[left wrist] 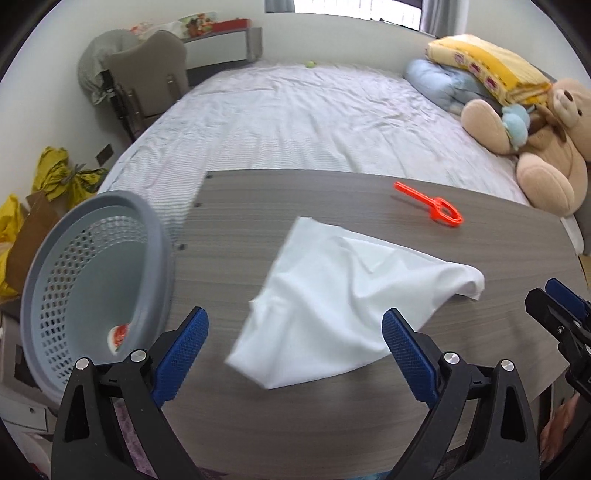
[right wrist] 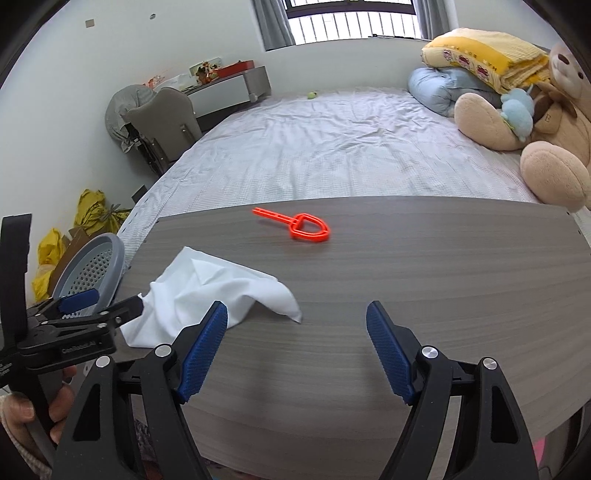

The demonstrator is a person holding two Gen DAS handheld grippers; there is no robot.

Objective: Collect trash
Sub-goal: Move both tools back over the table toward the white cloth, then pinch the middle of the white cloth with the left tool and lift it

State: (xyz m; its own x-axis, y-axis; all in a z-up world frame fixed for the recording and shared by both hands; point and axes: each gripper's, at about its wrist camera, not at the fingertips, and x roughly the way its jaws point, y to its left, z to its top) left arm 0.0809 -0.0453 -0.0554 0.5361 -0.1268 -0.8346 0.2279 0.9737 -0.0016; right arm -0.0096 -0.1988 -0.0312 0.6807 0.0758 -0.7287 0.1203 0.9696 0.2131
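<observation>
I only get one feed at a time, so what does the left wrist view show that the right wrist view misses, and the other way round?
Only the left wrist view looks into the grey basket, showing a red-and-white scrap at its bottom. Only the right wrist view shows the barred window and the hand holding the left gripper. Both show the white cloth and orange plastic tool on the grey table.

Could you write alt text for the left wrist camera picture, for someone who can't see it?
The open left claw hovers over a crumpled white tissue on a grey wooden table. A grey basket stands at its left edge, an orange plastic tool lies beyond.
</observation>
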